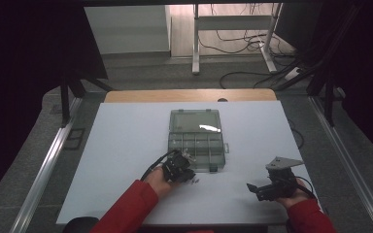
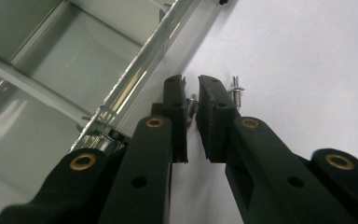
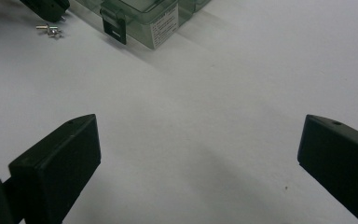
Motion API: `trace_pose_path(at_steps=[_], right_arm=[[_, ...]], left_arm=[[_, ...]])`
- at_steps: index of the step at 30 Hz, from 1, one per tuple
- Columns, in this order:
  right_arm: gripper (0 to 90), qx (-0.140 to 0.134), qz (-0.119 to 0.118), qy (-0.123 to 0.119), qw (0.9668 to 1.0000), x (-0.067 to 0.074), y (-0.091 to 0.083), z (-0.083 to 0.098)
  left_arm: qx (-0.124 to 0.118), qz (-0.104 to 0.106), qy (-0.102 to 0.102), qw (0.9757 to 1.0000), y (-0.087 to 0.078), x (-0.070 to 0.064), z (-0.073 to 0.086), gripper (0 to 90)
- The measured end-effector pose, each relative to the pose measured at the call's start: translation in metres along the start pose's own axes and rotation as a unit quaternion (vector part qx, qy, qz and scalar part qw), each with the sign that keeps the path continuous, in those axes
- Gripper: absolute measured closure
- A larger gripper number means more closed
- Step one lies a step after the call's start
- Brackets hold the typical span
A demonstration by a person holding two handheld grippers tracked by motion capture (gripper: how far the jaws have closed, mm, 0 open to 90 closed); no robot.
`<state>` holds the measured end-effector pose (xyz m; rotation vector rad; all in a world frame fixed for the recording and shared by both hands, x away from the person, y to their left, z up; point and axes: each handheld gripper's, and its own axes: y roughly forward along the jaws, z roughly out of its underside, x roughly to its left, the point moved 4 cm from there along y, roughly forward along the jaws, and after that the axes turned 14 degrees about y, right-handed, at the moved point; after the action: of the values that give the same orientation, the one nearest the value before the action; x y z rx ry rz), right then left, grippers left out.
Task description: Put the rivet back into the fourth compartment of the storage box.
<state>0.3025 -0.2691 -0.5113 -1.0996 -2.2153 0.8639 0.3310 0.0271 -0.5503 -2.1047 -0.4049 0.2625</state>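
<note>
Metal rivet [image 2: 192,106] pinched in the left claw [image 2: 192,100] by the open organiser box [image 1: 196,139]; another rivet [image 2: 236,91] waits on the surface [image 1: 126,145]. Right claw [image 3: 200,154] released.

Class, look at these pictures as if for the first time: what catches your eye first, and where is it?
First comes the clear compartment box, lid open, in the middle of the white table. Next, the left gripper just beside the box's near edge, its jaws closed on a small metal rivet, with another rivet lying loose next to it. Last, the right gripper with jaws wide apart over bare table at the near right.
</note>
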Motion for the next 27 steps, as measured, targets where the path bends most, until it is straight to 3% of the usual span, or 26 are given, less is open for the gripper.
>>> trace_pose_path(at_steps=[6,15,27], right_arm=[[0.0,-0.002,0.0,0.0,1.0,0.0,-0.001,0.0],[0.0,-0.006,-0.001,0.003,1.0,-0.001,-0.001,-0.001],[0.0,-0.005,-0.003,0.003,1.0,-0.001,-0.001,-0.001]], left_arm=[[-0.006,0.018,-0.004,0.9998,-0.007,0.0,-0.001,82.3],[-0.02,0.026,0.0,0.9995,-0.021,-0.005,-0.01,82.4],[-0.035,0.018,0.001,0.9992,-0.044,-0.003,-0.016,82.4]])
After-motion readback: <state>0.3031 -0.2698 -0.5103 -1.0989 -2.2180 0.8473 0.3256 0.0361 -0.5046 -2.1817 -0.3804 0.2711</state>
